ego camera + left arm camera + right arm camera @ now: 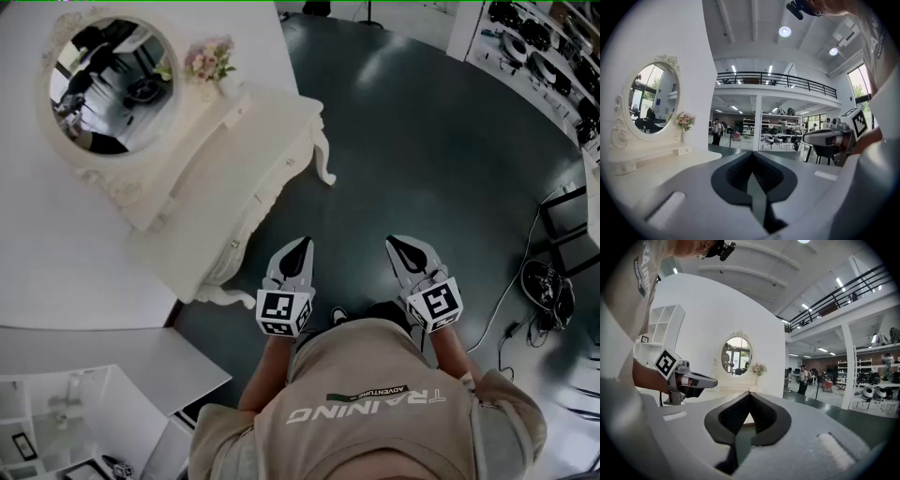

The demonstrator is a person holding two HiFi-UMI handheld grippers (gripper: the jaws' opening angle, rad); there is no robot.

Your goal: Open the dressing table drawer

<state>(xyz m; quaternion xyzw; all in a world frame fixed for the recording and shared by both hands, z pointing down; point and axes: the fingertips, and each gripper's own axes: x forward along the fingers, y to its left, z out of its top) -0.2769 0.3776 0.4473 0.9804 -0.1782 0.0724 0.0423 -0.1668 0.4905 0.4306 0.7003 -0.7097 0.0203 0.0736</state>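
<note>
The white dressing table (211, 159) stands at the upper left, with an oval mirror (111, 84) and a pink flower bunch (210, 61) on it. Its drawer fronts (261, 187) face the dark floor and sit flush, with small knobs (289, 162). My left gripper (302, 246) hovers over the floor just off the table's near corner, shut and empty. My right gripper (394, 242) is level with it, further right, also shut and empty. In the left gripper view the shut tips (752, 153) point past the table top (656, 164). The right gripper view shows its shut tips (750, 393) and the mirror (736, 350) beyond.
A white shelf unit (56, 412) stands at the lower left by the wall. Cables and a round dark object (546, 281) lie on the floor at the right, beside a black frame (567, 220). Racks of goods (544, 47) line the far right.
</note>
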